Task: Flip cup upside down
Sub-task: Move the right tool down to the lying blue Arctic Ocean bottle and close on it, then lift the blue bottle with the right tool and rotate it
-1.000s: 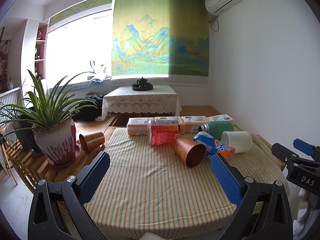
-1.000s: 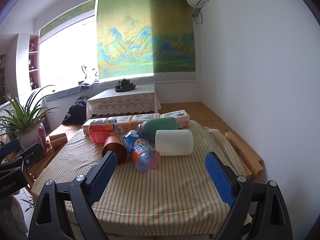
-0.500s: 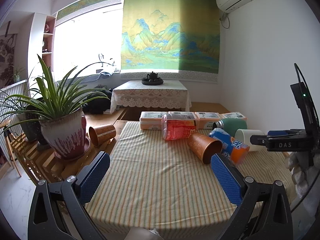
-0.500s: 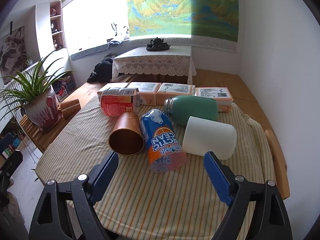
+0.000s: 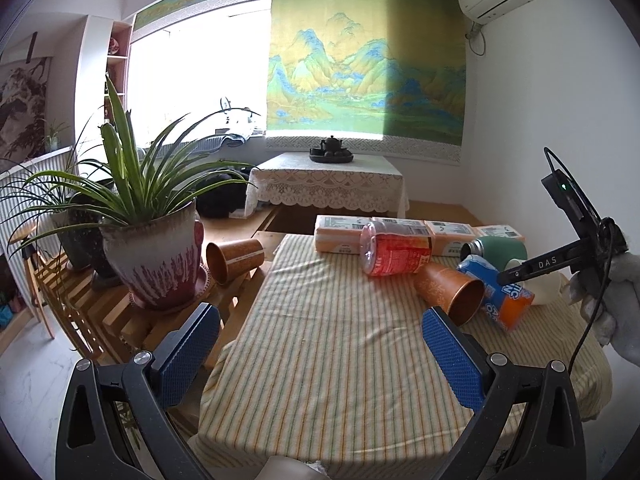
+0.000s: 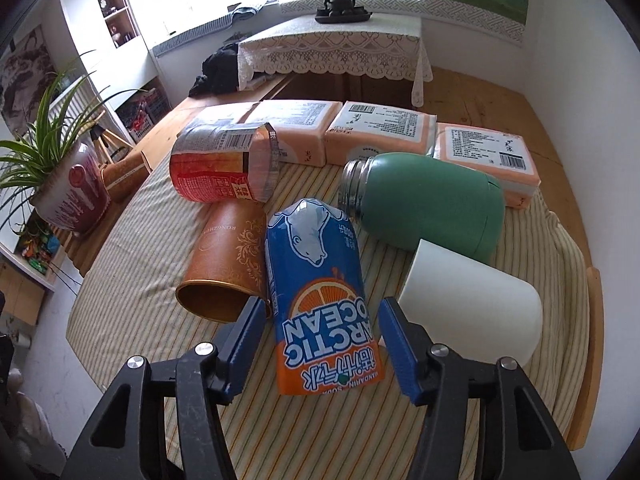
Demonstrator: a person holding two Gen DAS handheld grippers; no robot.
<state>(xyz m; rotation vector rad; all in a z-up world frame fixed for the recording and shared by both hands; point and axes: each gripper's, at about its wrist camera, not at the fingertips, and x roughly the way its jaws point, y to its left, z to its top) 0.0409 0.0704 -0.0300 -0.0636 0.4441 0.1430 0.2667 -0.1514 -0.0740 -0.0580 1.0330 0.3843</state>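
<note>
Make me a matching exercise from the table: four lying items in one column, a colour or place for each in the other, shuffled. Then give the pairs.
Items
1. Can
2. Flask
3. White cup
4. Brown cup

Descriptions
A. Green body, bare metal neck
B. Between the open fingers of the right gripper
C. Left of the can, gold scrollwork, mouth toward the camera
D. Right of the can, plain, in front of the flask

Pairs: 1-B, 2-A, 3-D, 4-C
</note>
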